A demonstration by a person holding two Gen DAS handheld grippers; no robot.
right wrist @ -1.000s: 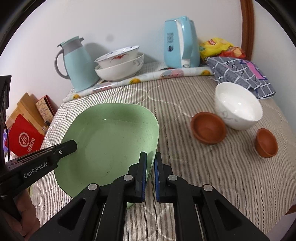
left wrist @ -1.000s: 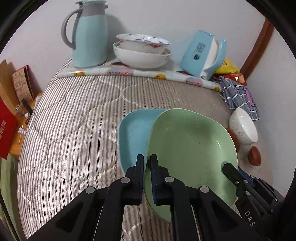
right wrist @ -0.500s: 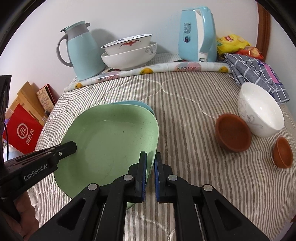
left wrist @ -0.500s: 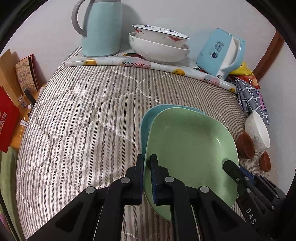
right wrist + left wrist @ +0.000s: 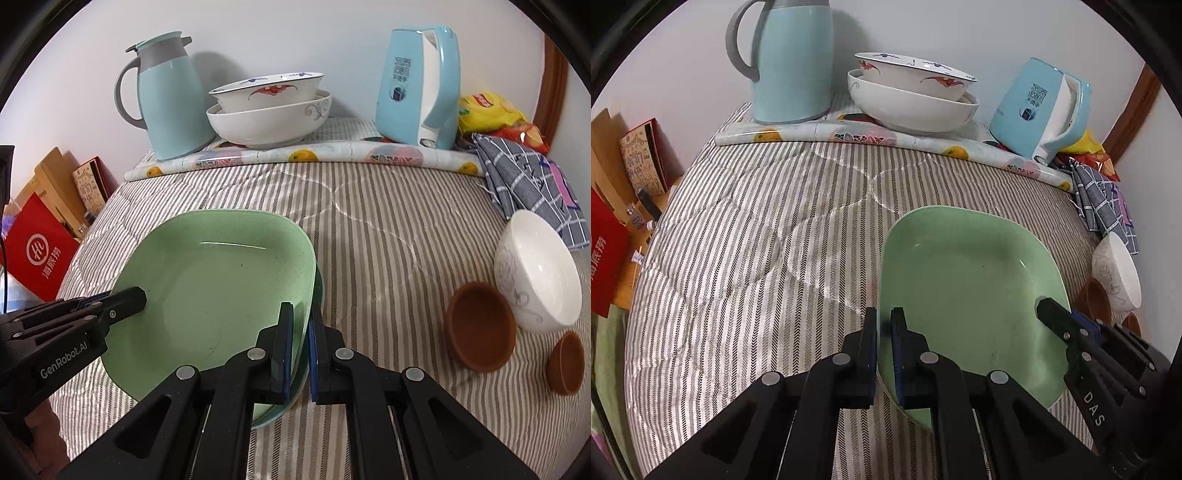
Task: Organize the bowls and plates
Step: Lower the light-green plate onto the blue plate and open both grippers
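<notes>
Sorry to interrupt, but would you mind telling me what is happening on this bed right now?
A person holds the green plate with two sets of tongs, the left tongs and the right tongs each clamped on opposite rims. The plate sits over a second plate, whose edge just peeks out beneath it. On the striped quilt to the right, a white bowl and two brown bowls are not yet sorted.

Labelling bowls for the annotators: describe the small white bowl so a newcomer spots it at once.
Start at the striped quilt and go to its right edge, below the checked cloth. The white bowl lies there tipped on its side, beside two brown cups. Unlike the two stacked bowls at the back, it is alone, smaller, with a faint grey scroll pattern.
</notes>
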